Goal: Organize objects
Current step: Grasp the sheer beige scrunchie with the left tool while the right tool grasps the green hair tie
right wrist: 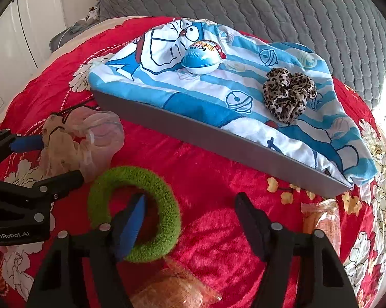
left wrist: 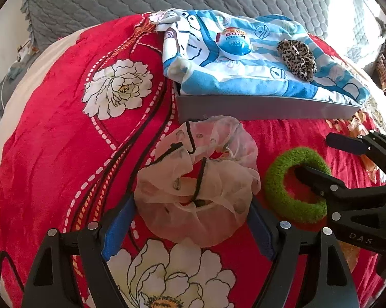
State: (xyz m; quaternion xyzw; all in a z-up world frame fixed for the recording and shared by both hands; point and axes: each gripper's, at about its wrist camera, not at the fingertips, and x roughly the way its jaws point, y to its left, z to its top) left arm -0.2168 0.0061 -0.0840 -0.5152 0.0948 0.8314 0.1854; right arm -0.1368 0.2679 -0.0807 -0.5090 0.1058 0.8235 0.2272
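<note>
We work over a bed under a red blanket printed with white flowers; a grey quilt lies at the far end, pale cupboards at the room's left edge. On the blanket sits a grey tray, draped with a blue-and-white cartoon towel. On the towel: a blue-and-white egg and, well apart, a leopard scrunchie.

Near the tray's front wall lies a sheer scrunchie; a green ring rests just beside it.

Left gripper: jaws wide, one on each side of the sheer scrunchie, close to its edges; we cannot tell if they touch. Nothing gripped.

Right gripper: jaws fairly wide, one finger inside the ring's hole, the other outside on bare blanket. Not clamped. Orange wrappers lie near it.
</note>
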